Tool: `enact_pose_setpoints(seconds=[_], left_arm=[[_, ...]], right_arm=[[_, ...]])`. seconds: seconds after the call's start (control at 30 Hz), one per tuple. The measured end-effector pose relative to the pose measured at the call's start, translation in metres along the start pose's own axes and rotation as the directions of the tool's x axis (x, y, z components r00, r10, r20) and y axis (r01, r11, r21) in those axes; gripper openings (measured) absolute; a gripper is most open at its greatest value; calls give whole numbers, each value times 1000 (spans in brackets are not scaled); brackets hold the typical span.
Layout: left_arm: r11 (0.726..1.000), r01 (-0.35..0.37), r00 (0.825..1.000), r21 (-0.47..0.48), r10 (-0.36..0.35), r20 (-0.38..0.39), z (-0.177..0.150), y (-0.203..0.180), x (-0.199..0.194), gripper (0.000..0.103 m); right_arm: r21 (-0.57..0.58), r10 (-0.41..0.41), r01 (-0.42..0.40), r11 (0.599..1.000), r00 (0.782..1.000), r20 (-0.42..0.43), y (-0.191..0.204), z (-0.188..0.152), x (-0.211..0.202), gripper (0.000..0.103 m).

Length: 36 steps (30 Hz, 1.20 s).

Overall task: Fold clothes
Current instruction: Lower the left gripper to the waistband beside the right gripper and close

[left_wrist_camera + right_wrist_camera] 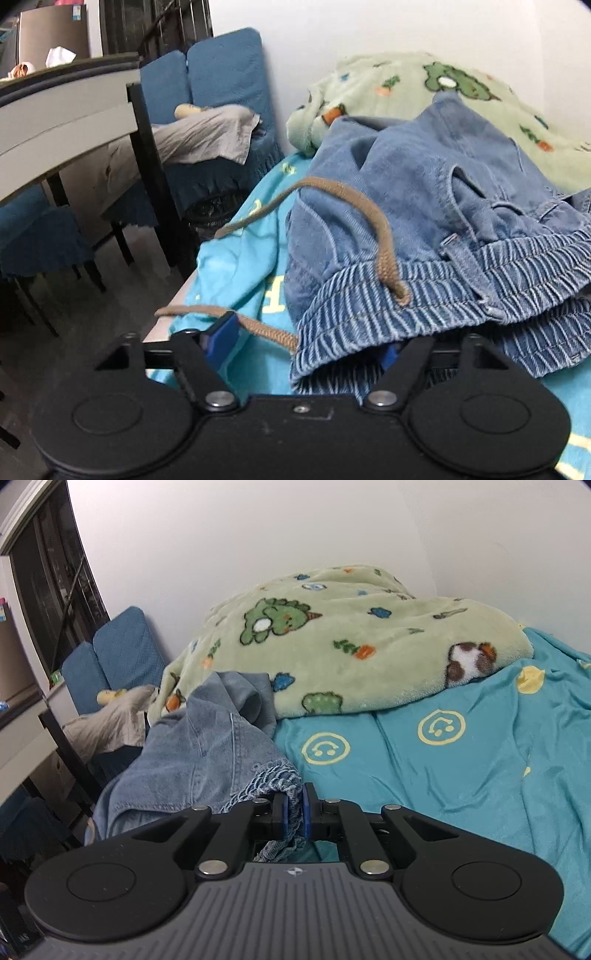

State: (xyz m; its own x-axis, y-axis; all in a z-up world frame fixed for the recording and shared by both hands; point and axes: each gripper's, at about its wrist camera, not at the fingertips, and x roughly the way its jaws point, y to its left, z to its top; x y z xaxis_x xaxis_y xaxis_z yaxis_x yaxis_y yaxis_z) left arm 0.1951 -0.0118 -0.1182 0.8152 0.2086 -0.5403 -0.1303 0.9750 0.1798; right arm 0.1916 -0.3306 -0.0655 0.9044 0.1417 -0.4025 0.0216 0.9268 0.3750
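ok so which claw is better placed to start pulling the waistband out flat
Right. The right claw is already shut on the elastic waistband of the denim pants; the left claw is open, its fingers either side of the waistband, gripping nothing yet.

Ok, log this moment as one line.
left hand-held gripper: open around denim shorts waistband | right hand-held gripper: shut on waistband | shorts bunched on teal sheet

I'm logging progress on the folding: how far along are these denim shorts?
Nothing is folded yet: the denim shorts lie bunched on the bed sheet. In hand: the right gripper pinches the waistband; the left gripper is open around it. Spreading flat and folding remain.
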Motion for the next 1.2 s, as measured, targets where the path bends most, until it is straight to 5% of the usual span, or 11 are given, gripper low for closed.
enact_pose_setpoints(seconds=[0.23, 0.53, 0.63, 0.93, 1.03, 1.2], left_arm=[[997, 38, 999, -71, -37, 8, 3, 3, 1, 40], [993, 55, 997, -102, -60, -50, 2, 10, 3, 45], [994, 56, 996, -91, -62, -67, 0, 9, 2, 52], [995, 56, 992, -86, -65, -106, -1, 11, -3, 58], [994, 51, 992, -94, -61, -108, -1, 13, -2, 60], [992, 53, 992, -117, -66, -112, -1, 15, -1, 61]], right_arm=[[-96, -38, 39, 995, 999, 8, 9, -4, 1, 6], [-180, -121, 106, 978, 990, -70, 2, -14, 16, 12], [-220, -158, 137, 966, 984, -81, -2, -17, 19, 26], [-289, -252, 185, 939, 944, -214, -14, -36, 36, 36], [-452, -253, 182, 873, 962, -101, 7, -40, 27, 39], [-728, -238, 180, 662, 971, 24, 41, -66, 20, 42]])
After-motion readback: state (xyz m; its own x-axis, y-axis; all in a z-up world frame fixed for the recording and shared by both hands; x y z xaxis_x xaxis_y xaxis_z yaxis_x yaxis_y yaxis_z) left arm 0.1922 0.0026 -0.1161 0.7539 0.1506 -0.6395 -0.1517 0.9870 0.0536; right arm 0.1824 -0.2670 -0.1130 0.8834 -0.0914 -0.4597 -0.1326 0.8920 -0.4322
